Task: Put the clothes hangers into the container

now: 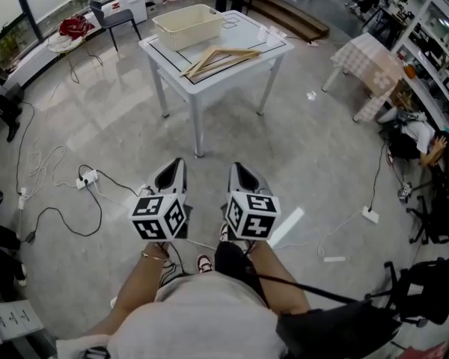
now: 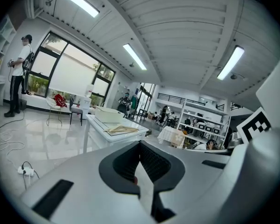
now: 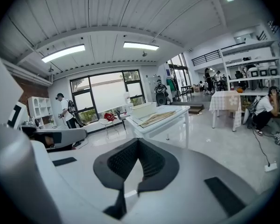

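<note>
Several wooden clothes hangers (image 1: 221, 60) lie in a loose pile on a white table (image 1: 181, 75) some way ahead of me. A cream plastic container (image 1: 187, 25) stands on the same table, just behind the hangers. My left gripper (image 1: 176, 164) and right gripper (image 1: 239, 168) are held side by side near my body, over the floor and well short of the table. Both are shut with nothing between the jaws. The left gripper view shows the hangers (image 2: 122, 129) and container (image 2: 107, 114) far off; the right gripper view shows the hangers (image 3: 156, 118) and container (image 3: 144, 110) likewise.
Cables and a power strip (image 1: 87, 178) lie on the floor to my left. A chair (image 1: 114, 17) stands behind the table, and a cloth-covered table (image 1: 370, 62) is at the right with a seated person (image 1: 420, 137) beside it. Another person (image 2: 19, 73) stands by the windows.
</note>
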`<state>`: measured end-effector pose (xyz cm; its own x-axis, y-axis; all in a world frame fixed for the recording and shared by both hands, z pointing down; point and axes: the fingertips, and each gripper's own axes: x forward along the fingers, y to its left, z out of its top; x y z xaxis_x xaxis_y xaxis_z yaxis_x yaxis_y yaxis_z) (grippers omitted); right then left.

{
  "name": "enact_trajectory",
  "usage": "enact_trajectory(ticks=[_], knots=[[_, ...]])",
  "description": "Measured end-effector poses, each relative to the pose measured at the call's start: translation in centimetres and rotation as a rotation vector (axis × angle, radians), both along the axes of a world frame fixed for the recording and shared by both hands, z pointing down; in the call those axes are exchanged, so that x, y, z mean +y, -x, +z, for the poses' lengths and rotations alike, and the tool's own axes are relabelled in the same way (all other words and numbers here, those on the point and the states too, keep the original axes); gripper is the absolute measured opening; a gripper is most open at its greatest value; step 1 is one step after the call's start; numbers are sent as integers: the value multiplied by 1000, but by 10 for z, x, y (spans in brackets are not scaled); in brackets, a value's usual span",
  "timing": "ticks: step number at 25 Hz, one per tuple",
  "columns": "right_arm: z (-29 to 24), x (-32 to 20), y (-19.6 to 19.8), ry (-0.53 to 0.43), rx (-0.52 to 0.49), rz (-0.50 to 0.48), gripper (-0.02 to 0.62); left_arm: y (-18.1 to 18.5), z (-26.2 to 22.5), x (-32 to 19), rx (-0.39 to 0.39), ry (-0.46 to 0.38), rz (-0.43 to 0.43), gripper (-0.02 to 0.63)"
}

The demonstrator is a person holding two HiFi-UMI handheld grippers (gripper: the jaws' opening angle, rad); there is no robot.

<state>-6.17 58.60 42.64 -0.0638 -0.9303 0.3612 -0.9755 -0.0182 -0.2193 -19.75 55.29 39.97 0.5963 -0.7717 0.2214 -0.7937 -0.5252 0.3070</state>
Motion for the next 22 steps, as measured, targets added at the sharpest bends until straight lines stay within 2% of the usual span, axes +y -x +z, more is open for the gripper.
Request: enact_trajectory(ticks=[9, 22], knots=[[17, -55, -8, 18, -8, -34, 17, -4, 7, -53, 5, 2, -38, 11], [19, -165, -52, 31, -40, -89, 17, -45, 4, -153, -43, 8, -81, 11]])
